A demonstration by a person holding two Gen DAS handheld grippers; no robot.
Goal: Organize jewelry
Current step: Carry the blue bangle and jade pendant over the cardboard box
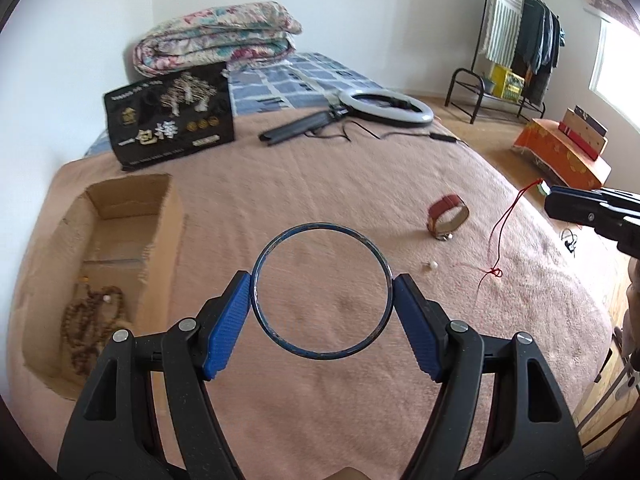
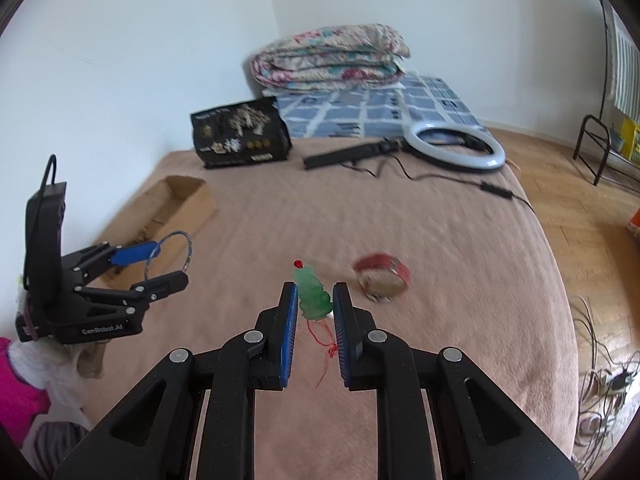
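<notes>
My left gripper is shut on a thin dark blue bangle, held above the pink blanket; it also shows in the right wrist view. An open cardboard box with brown bead necklaces lies to its left. My right gripper is shut on a green jade pendant whose red cord hangs to the blanket. A red leather bracelet and a small pearl lie on the blanket between the grippers.
A black printed bag, a ring light with tripod and cable, and a folded quilt lie at the far end of the bed. A clothes rack and an orange box stand on the wooden floor to the right.
</notes>
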